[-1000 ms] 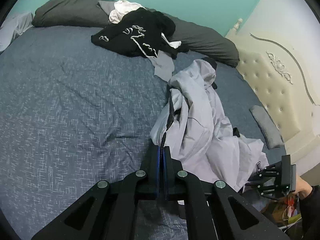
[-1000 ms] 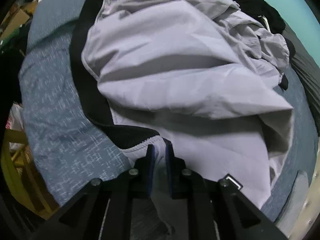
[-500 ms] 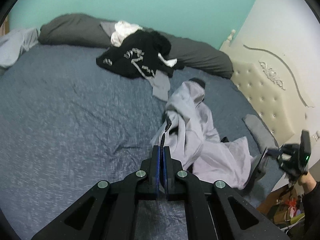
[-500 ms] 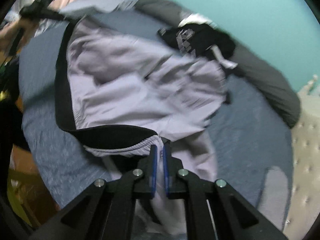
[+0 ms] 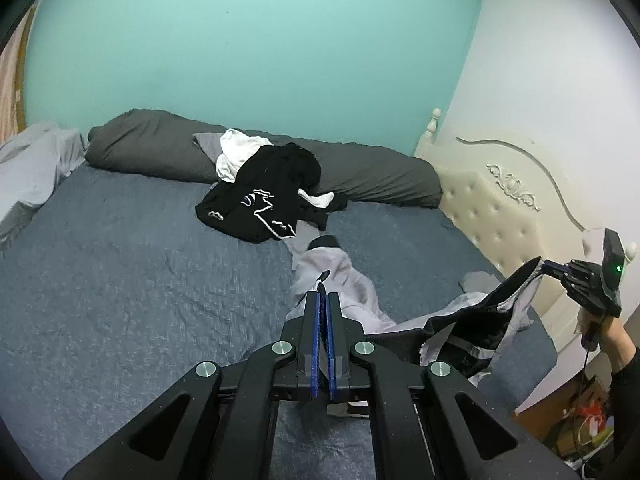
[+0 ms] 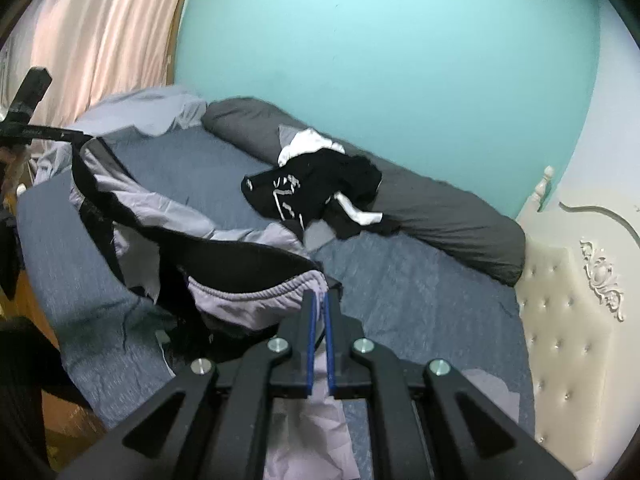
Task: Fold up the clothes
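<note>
The left hand-held gripper (image 5: 322,298) is clenched on one end of the waistband of the light grey trousers (image 5: 340,280); the right hand-held gripper (image 6: 318,300) is clenched on the other end, on the elastic grey edge with its black lining; the waistband hangs stretched between the two, lifted above the bed (image 5: 120,260), while the legs trail down onto the blue cover toward the black garment (image 5: 272,200). That black garment lies crumpled in a heap with a white piece (image 5: 236,152) against the long dark bolster (image 5: 152,144) at the far side of the bed; another grey cloth (image 5: 28,168) lies bunched at the left end of the bolster. As far as can be judged, the trousers are held open and unfolded, no crease laid in them; the heap by the bolster is unfolded too; no folded stack shows anywhere on the bed, so most of the folding seems left.
</note>
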The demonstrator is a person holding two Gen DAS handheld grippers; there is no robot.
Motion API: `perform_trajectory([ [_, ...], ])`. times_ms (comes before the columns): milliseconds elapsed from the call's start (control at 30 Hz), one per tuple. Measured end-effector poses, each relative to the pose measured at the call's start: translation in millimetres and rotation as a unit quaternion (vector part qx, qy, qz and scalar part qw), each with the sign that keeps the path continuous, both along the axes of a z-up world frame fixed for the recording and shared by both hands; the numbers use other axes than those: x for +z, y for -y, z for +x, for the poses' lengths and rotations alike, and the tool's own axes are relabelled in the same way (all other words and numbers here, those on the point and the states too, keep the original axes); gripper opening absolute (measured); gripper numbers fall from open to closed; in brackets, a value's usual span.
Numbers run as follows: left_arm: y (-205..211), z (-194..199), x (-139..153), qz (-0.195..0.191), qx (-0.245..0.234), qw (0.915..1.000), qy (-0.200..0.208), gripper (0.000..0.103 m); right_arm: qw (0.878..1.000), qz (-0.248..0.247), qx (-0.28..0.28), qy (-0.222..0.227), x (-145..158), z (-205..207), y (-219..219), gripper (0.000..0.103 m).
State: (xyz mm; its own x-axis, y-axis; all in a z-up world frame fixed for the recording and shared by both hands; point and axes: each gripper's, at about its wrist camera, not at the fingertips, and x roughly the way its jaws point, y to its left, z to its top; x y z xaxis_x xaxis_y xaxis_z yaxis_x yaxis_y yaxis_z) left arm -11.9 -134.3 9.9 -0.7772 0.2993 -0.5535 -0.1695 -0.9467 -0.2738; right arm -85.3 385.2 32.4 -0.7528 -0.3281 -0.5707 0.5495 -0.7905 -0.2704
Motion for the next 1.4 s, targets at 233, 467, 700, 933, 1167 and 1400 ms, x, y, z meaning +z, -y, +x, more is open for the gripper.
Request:
perform_trajectory([
  [233,-11.2,-18.2,-61.7,-0.004,0.004,0.9984,0.057,0.003,0.998,0.023,-0.024,0.05,-55.9,-15.2,6.8,0.004],
  [467,-23.0,-58.5,-142.6,0.024,0.012,0.9929,0.116,0.003,0.991,0.029,-0.056,0.114,-139.5,-36.1,-0.2,0.004],
  [700,-41.6,-104.7,-210.0,0.03,0.017,0.987,0.157,0.003,0.984,0.035,-0.074,0.161,-207.2,-59.7,-8.6,0.003],
  [933,-46.4,-136.2,-249.5,0.059,0.004,0.9836,0.171,0.004,0.976,0.026,-0.111,0.187,-242.6,-79.5,-28.5,0.003],
  [1167,-27.1,-138.5,-257.5,0.08,0.002,0.9826,0.168,0.041,0.966,0.011,-0.159,0.205,-265.3,-97.8,-55.7,0.003],
  [1400,-3.3,-133.6,-269.2,0.094,0.02,0.9803,0.172,0.047,0.964,-0.047,-0.153,0.213,-261.2,-90.9,-71.2,0.003],
])
